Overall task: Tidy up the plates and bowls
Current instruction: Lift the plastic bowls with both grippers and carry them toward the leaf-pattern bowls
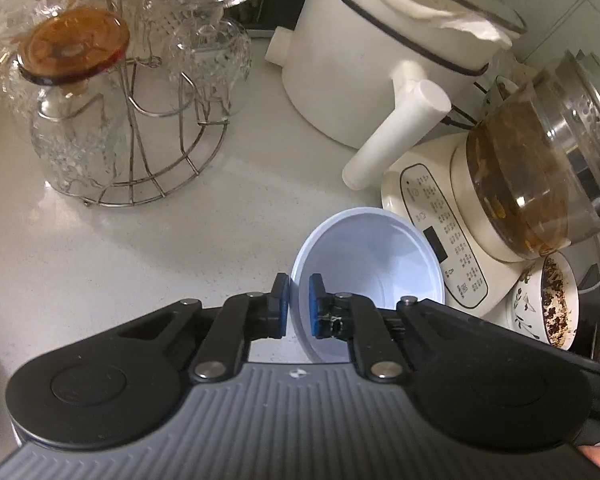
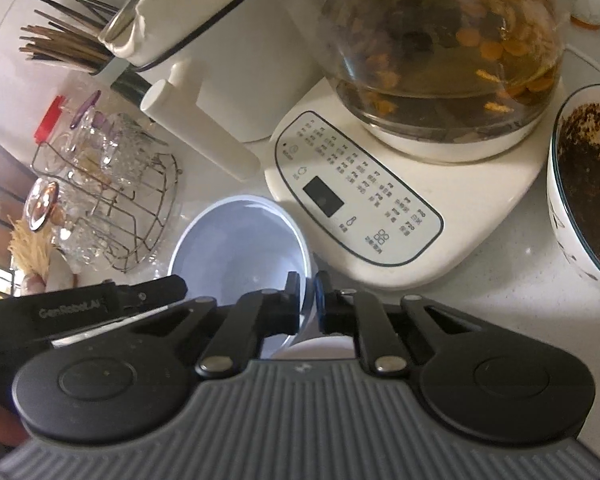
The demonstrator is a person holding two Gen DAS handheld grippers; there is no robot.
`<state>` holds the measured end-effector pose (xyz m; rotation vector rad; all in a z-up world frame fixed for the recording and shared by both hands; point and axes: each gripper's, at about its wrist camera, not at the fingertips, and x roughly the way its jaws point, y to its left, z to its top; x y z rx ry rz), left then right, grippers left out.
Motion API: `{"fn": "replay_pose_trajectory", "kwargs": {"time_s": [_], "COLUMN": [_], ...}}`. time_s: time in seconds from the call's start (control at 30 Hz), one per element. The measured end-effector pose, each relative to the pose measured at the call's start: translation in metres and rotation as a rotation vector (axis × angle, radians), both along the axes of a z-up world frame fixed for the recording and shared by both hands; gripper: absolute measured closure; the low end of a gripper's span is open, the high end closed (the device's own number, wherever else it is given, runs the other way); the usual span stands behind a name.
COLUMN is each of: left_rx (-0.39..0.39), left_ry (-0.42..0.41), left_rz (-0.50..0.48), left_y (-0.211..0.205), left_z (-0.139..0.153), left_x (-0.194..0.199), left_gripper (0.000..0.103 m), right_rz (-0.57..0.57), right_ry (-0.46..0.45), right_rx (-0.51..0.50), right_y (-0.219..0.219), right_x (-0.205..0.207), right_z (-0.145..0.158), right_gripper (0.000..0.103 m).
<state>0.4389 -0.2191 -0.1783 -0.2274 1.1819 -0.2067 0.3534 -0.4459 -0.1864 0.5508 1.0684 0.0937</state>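
Note:
A white bowl (image 1: 372, 264) with a pale blue rim is held over the white counter, next to the kettle base. My left gripper (image 1: 299, 307) is shut on its left rim, one pad outside and one inside. In the right wrist view the same bowl (image 2: 236, 240) shows, and my right gripper (image 2: 308, 300) is shut on its right rim. The left gripper's body (image 2: 80, 308) reaches in from the left. A white rounded surface (image 2: 320, 348) shows below the bowl; I cannot tell what it is.
A glass kettle of tea (image 1: 540, 160) on a cream base (image 2: 380, 208) stands close right. A white pot with a long handle (image 1: 380, 60) is behind. A wire rack of glass cups (image 1: 132, 120) stands left. A patterned bowl with dark residue (image 2: 588, 192) is far right.

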Motion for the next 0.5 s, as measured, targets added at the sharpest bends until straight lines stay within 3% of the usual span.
{"fn": "replay_pose_trajectory", "kwargs": {"time_s": [0.5], "left_rx": [-0.031], "left_ry": [-0.092], "left_rz": [0.034], "left_y": [0.018], "left_z": [0.071], "left_x": [-0.019], "left_gripper": [0.091], "right_rz": [0.027], "right_ry": [-0.112], "right_rx": [0.048], "right_y": [0.003], "right_x": [-0.007], "right_z": [0.063], "right_gripper": [0.092]}}
